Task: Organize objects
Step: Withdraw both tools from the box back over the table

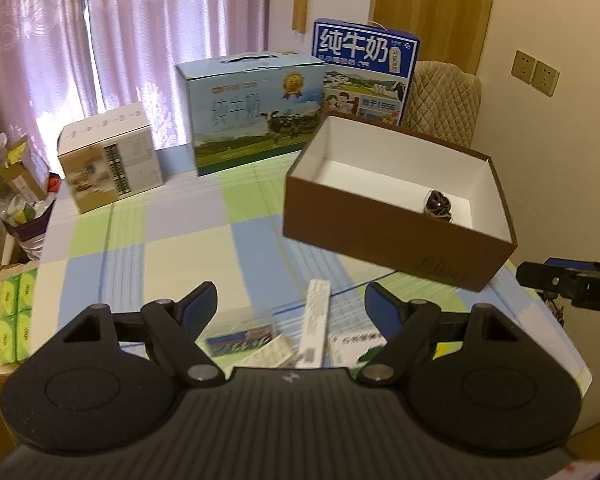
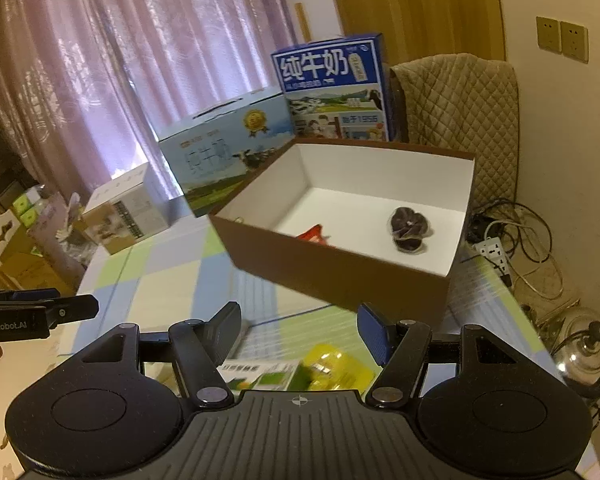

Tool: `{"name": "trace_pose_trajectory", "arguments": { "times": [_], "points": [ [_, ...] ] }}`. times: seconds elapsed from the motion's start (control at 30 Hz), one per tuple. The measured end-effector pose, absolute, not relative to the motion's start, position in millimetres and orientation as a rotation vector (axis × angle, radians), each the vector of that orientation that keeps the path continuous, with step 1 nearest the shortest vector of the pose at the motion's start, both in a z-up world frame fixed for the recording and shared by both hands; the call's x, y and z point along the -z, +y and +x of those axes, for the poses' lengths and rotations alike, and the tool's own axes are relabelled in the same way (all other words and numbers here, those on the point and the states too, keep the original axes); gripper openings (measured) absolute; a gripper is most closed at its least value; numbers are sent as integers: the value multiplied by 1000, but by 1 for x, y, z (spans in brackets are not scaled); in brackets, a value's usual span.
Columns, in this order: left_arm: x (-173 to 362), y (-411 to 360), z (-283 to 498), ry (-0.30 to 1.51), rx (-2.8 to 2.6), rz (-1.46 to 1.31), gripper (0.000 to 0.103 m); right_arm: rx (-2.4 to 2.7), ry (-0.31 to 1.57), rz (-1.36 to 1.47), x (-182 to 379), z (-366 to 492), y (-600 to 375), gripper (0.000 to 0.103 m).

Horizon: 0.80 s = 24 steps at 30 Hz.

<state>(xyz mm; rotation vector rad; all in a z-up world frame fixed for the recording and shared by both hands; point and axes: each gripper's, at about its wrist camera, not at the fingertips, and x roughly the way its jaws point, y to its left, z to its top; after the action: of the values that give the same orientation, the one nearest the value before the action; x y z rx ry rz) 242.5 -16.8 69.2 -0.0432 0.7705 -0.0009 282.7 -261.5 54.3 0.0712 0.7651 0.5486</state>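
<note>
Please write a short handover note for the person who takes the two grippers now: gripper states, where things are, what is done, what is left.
Left gripper: open, empty.
Right gripper: open, empty.
Brown box: open on the table, holding a dark wrapped item and a red packet.
Left on the checked tablecloth, near the grippers: white stick pack, small packets, green-and-white leaflet, yellow item.
</note>
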Motion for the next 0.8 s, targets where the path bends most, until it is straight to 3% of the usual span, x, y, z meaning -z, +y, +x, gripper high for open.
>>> {"name": "trace_pose_trajectory", "arguments": {
  "times": [0.23, 0.5, 0.8],
  "points": [
    [-61, 5, 204, 778, -40, -4, 84, -592, 775, 71, -47, 251, -252, 62],
    [-43, 25, 170, 794, -85, 9, 99, -643, 814, 62, -32, 233, -236, 62],
    [-17, 52, 144, 852, -120, -55, 99, -683, 856, 25, -9, 223, -221, 62]
  ]
}}
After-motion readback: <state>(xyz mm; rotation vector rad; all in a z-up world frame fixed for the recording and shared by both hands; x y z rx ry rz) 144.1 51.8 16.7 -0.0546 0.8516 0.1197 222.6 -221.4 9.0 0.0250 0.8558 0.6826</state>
